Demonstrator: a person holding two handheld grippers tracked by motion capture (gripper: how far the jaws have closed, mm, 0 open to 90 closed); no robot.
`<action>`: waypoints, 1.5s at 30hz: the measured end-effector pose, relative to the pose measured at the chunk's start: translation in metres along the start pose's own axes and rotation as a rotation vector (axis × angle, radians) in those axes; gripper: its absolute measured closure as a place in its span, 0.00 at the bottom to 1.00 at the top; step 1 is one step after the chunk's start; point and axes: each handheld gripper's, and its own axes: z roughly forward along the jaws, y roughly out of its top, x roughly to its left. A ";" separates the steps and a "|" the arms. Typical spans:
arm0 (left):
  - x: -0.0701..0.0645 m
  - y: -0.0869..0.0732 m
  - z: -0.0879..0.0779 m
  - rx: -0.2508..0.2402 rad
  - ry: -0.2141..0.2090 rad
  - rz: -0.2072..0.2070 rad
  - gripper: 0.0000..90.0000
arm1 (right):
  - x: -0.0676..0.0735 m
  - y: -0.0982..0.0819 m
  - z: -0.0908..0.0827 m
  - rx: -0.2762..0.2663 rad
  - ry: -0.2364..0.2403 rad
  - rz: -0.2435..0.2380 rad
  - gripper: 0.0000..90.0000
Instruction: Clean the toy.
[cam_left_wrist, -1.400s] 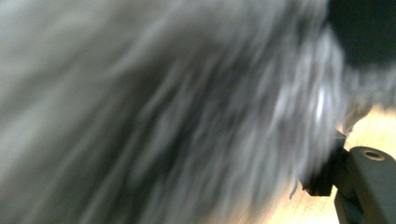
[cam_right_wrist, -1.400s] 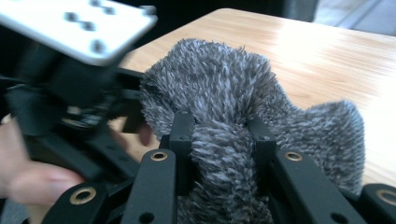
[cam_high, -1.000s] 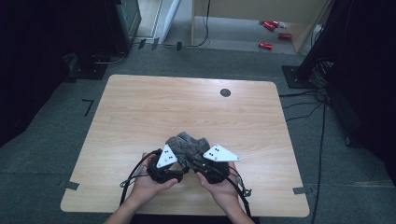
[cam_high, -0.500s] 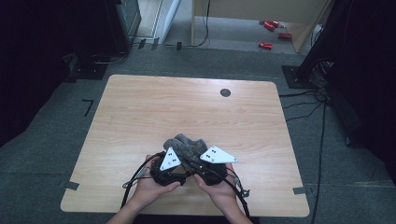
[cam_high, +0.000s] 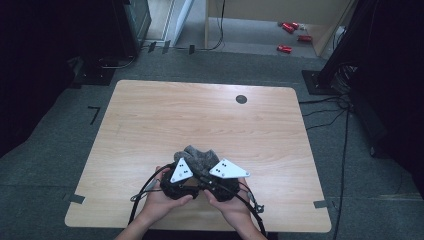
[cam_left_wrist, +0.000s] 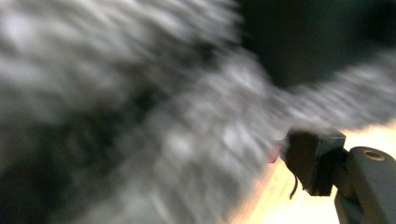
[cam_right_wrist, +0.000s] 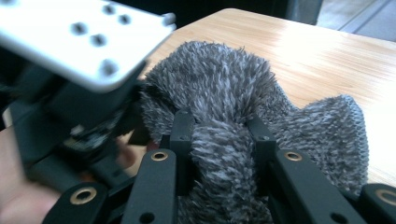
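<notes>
A grey fuzzy sock (cam_high: 199, 153) lies bunched near the front middle of the wooden table (cam_high: 200, 115). Both hands meet at it. My left gripper (cam_high: 187, 166) comes in from the left under its grey plate. In the left gripper view the blurred sock (cam_left_wrist: 154, 112) presses close to the lens, and one black finger (cam_left_wrist: 312, 161) shows at the right. My right gripper (cam_right_wrist: 219, 125) is shut on a fold of the sock (cam_right_wrist: 212, 74), its two fingers squeezing the pile between them. The left gripper's plate (cam_right_wrist: 84, 37) sits right beside it.
A black round grommet (cam_high: 241, 99) sits in the far part of the tabletop. Gripper cables (cam_high: 145, 187) loop over the front edge by the person's wrists. Red cans (cam_high: 290, 27) lie on the floor beyond the table, and dark equipment stands at both sides.
</notes>
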 end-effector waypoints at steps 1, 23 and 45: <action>-0.001 0.000 0.000 0.002 0.000 0.003 0.39 | -0.003 0.000 0.000 -0.003 -0.002 0.007 0.79; 0.007 0.000 -0.003 -0.004 0.006 -0.006 0.39 | -0.008 0.000 -0.001 -0.012 -0.010 0.010 0.80; 0.023 -0.005 -0.022 -0.177 -0.016 0.028 0.39 | -0.051 -0.002 -0.019 -0.082 -0.081 0.177 0.80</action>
